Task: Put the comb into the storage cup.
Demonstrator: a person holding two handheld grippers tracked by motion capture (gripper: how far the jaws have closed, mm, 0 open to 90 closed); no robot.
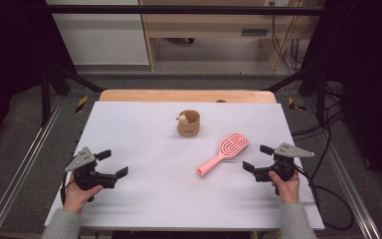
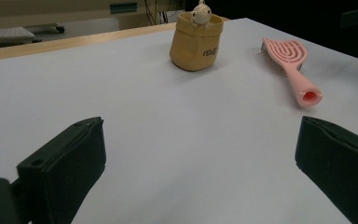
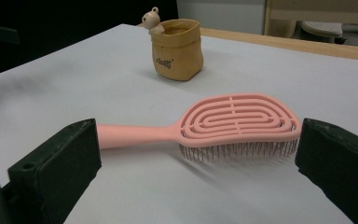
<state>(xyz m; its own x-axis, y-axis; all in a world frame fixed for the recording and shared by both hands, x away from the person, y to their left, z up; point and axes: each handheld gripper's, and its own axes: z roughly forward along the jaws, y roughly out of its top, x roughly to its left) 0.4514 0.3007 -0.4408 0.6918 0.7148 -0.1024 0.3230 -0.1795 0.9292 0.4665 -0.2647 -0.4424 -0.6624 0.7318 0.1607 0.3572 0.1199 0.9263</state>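
Pink hairbrush (image 1: 224,155), tan pouch (image 1: 188,123): lying untouched on counter (image 1: 144,199).
Left gripper (image 1: 113,163) and right gripper (image 1: 257,158) are hovering, fingers released, nothing grasped yet.

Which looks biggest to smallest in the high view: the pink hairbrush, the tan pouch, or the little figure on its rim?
1. pink hairbrush, the longest
2. tan pouch
3. little figure, clearly smallest

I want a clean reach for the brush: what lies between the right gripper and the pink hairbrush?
Nothing: in the high view only bare white table separates the open right gripper from the pink hairbrush.
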